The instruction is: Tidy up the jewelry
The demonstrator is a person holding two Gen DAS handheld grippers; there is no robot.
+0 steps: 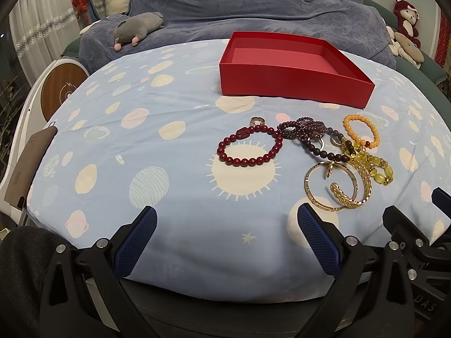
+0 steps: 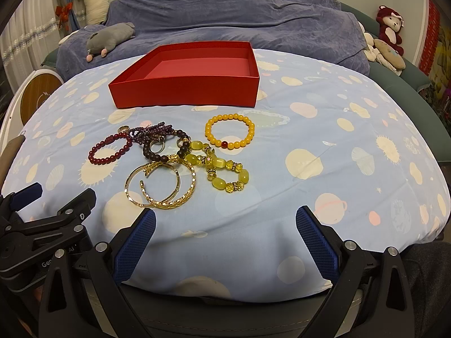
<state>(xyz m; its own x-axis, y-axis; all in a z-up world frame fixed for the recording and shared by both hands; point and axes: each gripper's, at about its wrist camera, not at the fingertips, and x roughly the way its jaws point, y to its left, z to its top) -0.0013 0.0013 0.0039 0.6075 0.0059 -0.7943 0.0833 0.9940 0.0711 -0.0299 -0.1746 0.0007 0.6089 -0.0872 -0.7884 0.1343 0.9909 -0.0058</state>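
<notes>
An open, empty red box (image 1: pixel 293 84) (image 2: pixel 186 90) stands on the blue patterned cloth. In front of it lies a heap of jewelry: a dark red bead bracelet (image 1: pixel 249 160) (image 2: pixel 108 159), purple beads (image 1: pixel 301 129) (image 2: pixel 149 132), an orange bead bracelet (image 1: pixel 373 136) (image 2: pixel 229 143), yellow stone bracelets (image 1: pixel 377 169) (image 2: pixel 222 178) and gold bangles (image 1: pixel 338 207) (image 2: pixel 160 202). My left gripper (image 1: pixel 225 236) is open and empty, near the cloth's front edge, left of the bangles. My right gripper (image 2: pixel 225 236) is open and empty, in front of the yellow bracelets.
The cloth (image 1: pixel 169 146) covers a rounded table. Behind it is a blue-covered sofa with a grey plush toy (image 1: pixel 135 28) and a red plush monkey (image 2: pixel 390 28). A white round device (image 1: pixel 59 90) stands at the left.
</notes>
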